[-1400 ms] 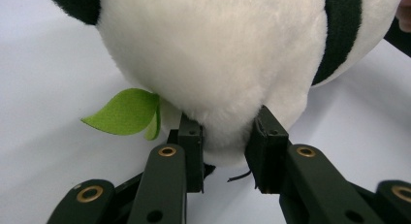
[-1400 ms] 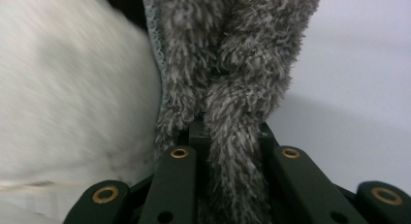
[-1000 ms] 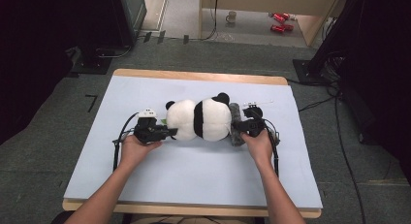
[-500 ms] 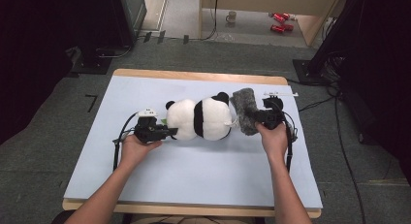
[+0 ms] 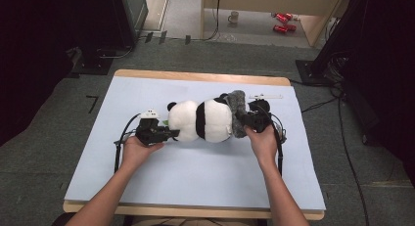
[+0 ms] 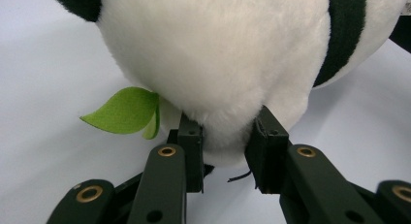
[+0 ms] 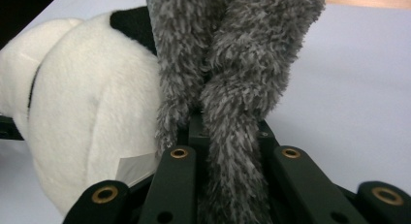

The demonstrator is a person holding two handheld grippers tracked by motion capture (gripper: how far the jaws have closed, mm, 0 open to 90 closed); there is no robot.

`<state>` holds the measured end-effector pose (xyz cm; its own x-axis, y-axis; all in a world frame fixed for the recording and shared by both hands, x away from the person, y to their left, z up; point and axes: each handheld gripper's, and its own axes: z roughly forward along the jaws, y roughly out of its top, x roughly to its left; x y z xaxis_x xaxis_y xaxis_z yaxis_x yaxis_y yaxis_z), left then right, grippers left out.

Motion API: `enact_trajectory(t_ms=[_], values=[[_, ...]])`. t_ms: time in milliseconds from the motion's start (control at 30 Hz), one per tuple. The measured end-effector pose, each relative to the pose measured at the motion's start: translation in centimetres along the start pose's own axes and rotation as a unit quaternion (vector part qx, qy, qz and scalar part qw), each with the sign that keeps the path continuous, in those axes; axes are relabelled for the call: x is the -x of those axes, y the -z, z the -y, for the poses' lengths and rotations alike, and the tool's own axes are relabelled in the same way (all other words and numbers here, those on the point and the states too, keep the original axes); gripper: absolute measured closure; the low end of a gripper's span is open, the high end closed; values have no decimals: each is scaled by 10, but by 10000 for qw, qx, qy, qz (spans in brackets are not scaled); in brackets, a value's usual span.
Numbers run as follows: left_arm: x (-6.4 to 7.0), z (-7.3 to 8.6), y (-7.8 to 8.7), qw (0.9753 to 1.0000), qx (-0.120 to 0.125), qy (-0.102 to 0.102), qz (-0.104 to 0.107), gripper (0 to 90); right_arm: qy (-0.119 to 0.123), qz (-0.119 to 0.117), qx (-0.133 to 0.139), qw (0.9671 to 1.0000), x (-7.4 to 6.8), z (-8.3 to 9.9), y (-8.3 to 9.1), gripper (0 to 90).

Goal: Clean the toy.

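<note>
A black-and-white panda plush lies on its side on the pale blue mat. My left gripper is shut on the white fur at its left end, with the fur squeezed between the jaws. A green felt leaf sticks out beside them. At the panda's right end is a grey fuzzy piece of fabric. My right gripper is shut on it, and a fold of the grey pile runs down between the jaws. The panda's white body lies just to the left.
A thin white strip lies on the mat behind the right gripper. The wooden table edge runs along the back. On the floor beyond are a mug and red cans. Dark stands flank the table.
The right gripper took hold of the grey fabric at the panda's right end, drew it up and to the right, then came back a little toward the panda. The left gripper held still.
</note>
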<state>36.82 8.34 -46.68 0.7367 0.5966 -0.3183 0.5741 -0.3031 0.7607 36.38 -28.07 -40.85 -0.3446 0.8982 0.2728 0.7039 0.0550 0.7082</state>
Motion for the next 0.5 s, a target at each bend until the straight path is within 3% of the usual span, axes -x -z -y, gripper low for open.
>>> enact_trajectory(t_ms=[167, 400, 500], values=[[-1, 0, 0, 10000, 0, 35, -2, 707, -54, 72, -163, 9998, 3, 7, -8, 788], [-2, 0, 0, 10000, -3, 46, 11, 705, -174, 83, -656, 9977, 7, 21, -26, 788], [-2, 0, 0, 10000, -2, 29, 30, 704, -233, 22, -749, 9969, 9, 24, -30, 789]])
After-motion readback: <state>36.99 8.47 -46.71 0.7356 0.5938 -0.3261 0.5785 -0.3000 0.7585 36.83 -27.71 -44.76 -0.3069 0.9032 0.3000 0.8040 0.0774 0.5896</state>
